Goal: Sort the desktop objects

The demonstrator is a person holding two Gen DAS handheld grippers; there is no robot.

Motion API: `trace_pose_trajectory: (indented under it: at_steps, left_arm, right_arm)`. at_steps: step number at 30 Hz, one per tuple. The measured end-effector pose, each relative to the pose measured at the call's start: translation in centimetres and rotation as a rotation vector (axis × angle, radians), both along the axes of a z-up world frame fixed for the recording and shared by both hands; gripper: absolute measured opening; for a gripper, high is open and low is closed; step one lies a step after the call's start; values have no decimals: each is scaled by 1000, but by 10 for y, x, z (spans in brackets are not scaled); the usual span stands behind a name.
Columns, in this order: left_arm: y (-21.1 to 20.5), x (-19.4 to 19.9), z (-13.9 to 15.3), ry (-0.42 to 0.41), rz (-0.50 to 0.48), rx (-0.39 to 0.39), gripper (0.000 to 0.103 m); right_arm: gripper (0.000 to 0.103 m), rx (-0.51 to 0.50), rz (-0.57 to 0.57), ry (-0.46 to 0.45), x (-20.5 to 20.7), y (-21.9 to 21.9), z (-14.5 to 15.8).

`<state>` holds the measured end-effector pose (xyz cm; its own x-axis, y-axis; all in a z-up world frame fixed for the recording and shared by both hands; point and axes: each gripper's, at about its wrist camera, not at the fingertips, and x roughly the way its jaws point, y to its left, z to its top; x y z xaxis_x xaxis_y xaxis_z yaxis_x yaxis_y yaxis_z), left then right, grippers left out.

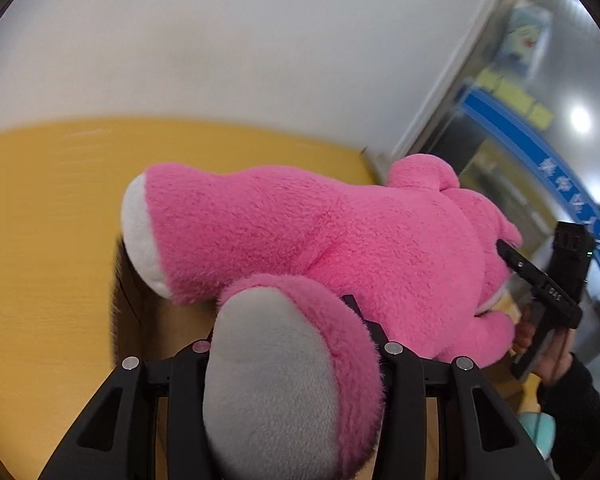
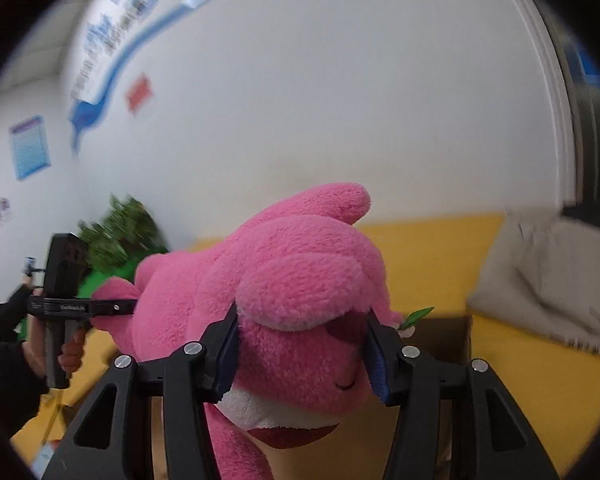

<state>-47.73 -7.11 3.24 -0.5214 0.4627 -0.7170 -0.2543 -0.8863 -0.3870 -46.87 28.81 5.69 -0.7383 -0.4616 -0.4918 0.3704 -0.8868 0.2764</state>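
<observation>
The pink plush bear [image 1: 340, 240] hangs between both tools, held clear of the yellow desktop [image 1: 40, 220]. The left gripper [image 1: 290, 344] is clamped on one leg, its grey-white sole [image 1: 268, 384] bulging back toward the camera between the fingers. The right gripper [image 2: 302, 344] pinches the head, its blue-padded fingers [image 2: 228, 344] pressed in on either side of the face, just above the white muzzle.

Directly below and ahead of both grippers sits a brown cardboard box [image 1: 132, 308]; the bear's body lies across its opening, the free leg jutting out past the box's edge beyond the left gripper. This looks like the carry-and-lower stage of putting the toy in the box, though the same pose would also suit lifting it out. Either way, good handling means keeping both grips level so the soft body does not sag or twist, moving the two ends together, and watching the free leg (it could catch on the box rim). Plush compresses, so a firm squeeze is safe.

As for writing: the far gripper's body carries small lettering in both views, too blurred to read. Wall posters [image 2: 30, 148] and a blue banner with pale characters [image 1: 572, 200] are likewise illegible, as is the dark print on a grey cloth bag [image 2: 548, 284] right of the right gripper.
</observation>
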Motion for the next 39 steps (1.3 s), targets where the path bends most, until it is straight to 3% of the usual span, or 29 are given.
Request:
trace_pose_trajectory:
  at_steps: [2,4,8,11,14,17,20,23,29,32,36,39]
  left_arm:
    - [8,-4,-18,-33,2,-43,53]
    - [8,-5,-20,-47,17,-60,57]
    - [-3,-7,-20,-99,44,-41,70]
    - [-3,1,-11,-87,57,-70,71]
    - [-1,28,24,9,84,-132,79]
    - [-12,76,64,120,56,-116,87]
    - [-21,134,100,221,42,-116,103]
    - [-27,207,117,271,-3,-93,103]
    - [-25,314,88,234,-54,-109,103]
    - [-31,351,58,183,-60,-97,103]
    - [-42,377,12,92,-18,-130,103]
    - [-56,381,-12,27,31,-57,103]
  right_arm:
    - [52,80,-29,-105,-11,-8,-26]
    - [52,156,-39,-116,-8,-16,-29]
    - [54,173,-62,-167,0,-13,-32]
    - [58,182,-80,-207,6,-10,-34]
    - [60,200,-92,-151,28,-6,-12]
    - [82,181,-61,-57,61,5,19]
    - [83,148,-13,51,125,16,59]
    - [83,137,49,116,190,21,86]
    - [84,151,110,107,297,24,94]
    - [84,131,146,61,336,19,76]
    - [84,141,249,-22,369,-19,40]
    - [84,196,334,-69,389,-68,8]
